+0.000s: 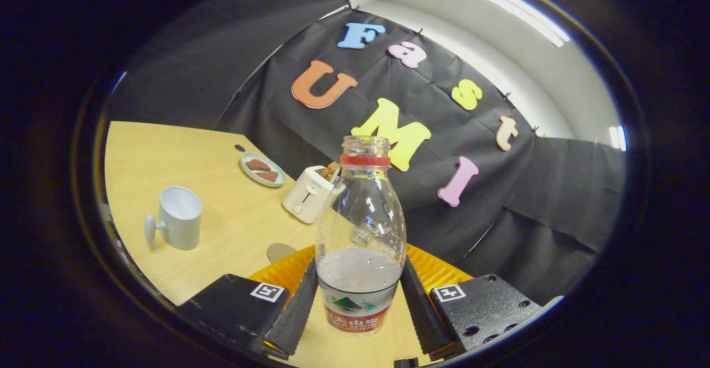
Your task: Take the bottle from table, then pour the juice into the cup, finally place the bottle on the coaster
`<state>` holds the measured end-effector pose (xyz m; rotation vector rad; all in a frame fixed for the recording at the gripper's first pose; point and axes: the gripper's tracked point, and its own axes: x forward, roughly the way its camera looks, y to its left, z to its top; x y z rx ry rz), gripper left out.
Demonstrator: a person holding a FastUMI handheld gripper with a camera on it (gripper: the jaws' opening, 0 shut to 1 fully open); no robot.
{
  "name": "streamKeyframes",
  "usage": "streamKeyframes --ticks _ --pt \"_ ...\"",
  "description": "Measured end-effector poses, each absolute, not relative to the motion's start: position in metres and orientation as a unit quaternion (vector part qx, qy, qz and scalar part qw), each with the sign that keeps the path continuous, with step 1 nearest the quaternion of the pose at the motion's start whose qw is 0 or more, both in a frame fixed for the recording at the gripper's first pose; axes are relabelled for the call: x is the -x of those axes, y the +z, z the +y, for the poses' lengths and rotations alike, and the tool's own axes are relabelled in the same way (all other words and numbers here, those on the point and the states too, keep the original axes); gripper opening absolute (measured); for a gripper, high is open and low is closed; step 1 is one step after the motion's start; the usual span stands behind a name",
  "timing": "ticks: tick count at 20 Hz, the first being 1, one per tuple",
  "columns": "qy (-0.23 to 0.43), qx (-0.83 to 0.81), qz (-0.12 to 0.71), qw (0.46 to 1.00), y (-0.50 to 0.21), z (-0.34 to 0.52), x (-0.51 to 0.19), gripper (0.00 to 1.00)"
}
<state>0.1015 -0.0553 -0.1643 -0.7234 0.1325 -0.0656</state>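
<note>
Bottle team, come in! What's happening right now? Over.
Tongs shut on clear plastic bottle, uncapped, tilted, partly full. Pale handled cup off to the side, upright. Grey round coaster beyond fingers. Nothing in the way.

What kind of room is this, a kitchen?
Probably a staged test booth, not a real kitchen: black cloth walls surround a light wooden table set with a cream toaster and pale mug. The gripper is shut on a clear plastic bottle.
</note>
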Motion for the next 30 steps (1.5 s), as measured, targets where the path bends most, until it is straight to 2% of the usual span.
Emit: streamKeyframes --ticks 6,16,30 --pt "-0.062 0.453 0.059 0.887 -0.159 -0.050 -0.116 0.83" --pt "-0.075 0.596 0.077 0.796 -0.177 -0.025 -0.138 0.82" --pt "-0.032 0.716 0.071 0.694 -0.207 0.032 -0.145 0.83"
